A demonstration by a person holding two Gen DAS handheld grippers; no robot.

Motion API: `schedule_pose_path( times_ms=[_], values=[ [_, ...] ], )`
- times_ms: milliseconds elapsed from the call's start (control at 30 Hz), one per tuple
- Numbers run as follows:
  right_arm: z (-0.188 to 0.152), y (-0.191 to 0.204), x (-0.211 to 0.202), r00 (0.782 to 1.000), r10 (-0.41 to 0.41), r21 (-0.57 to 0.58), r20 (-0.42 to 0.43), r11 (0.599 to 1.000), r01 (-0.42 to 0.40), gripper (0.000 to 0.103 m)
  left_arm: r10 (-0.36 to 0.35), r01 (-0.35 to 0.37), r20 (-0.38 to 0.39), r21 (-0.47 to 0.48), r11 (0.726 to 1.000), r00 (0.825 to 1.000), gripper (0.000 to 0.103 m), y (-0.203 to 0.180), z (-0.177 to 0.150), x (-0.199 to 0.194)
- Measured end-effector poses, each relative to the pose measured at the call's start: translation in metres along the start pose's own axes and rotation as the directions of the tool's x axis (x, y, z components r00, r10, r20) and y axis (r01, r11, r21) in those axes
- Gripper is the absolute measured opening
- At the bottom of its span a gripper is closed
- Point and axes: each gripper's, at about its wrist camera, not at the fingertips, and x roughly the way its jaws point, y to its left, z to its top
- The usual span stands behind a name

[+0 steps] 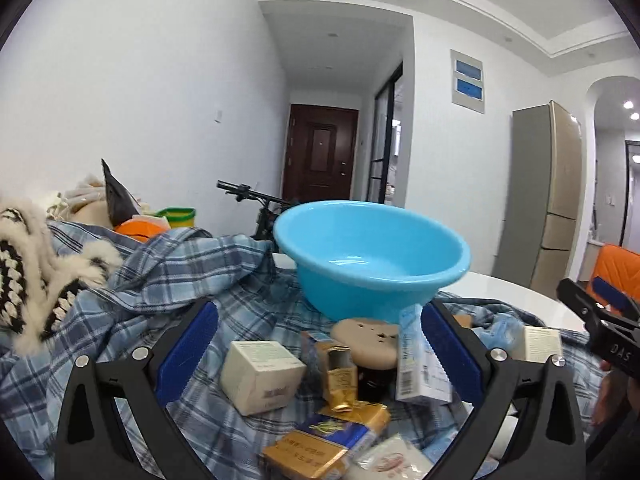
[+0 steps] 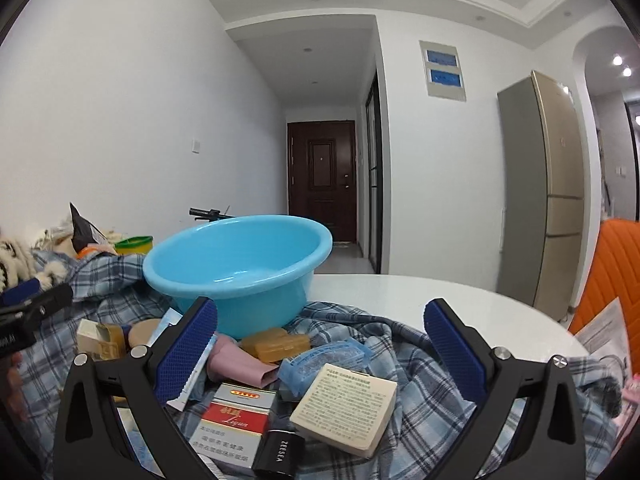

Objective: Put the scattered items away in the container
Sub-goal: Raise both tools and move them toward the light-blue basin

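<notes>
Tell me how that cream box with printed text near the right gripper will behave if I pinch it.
The cream box looks like thin cardboard, so it is probably light and may dent under a hard pinch. It lies tilted on the rumpled plaid cloth, so a push would likely slide or tip it rather than roll it.

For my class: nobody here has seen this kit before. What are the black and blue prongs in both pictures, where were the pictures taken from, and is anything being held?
They are hand-held grippers; a person carries one in each hand. Each picture comes from a camera on one gripper, looking along its fingers. The left gripper and right gripper both stand wide open, holding nothing. Ahead sits an empty light blue plastic basin on a blue checked cloth over a white round table. Small boxes lie scattered, such as a red and white carton.
</notes>
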Motion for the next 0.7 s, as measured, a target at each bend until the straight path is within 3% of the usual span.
schedule_pose_path(
  times_ms=[200, 267, 500, 700],
  values=[
    [-0.003, 0.004, 0.003, 1.0, 0.01, 0.003, -0.008, 1.0, -0.01, 0.103, -0.01, 0.008, 0.035, 0.048, 0.999, 0.999, 0.103, -0.011, 0.002, -0.014],
    [-0.004, 0.005, 0.005, 1.0, 0.014, -0.003, -0.015, 1.0, -0.014, 0.103, 0.016, -0.018, 0.046, 0.052, 0.998, 0.999, 0.103, -0.011, 0.001, -0.015],
    [-0.01, 0.003, 0.017, 0.994, 0.004, 0.004, -0.114, 1.0, -0.004, 0.103, 0.025, -0.023, -0.069, 0.039, 0.999, 0.997, 0.103, -0.005, -0.006, 0.008],
    [-0.014, 0.004, 0.025, 0.988, 0.014, -0.005, -0.156, 1.0, -0.015, 0.103, 0.126, -0.126, -0.098, 0.005, 0.992, 0.987, 0.103, 0.004, -0.009, 0.014]
  ],
)
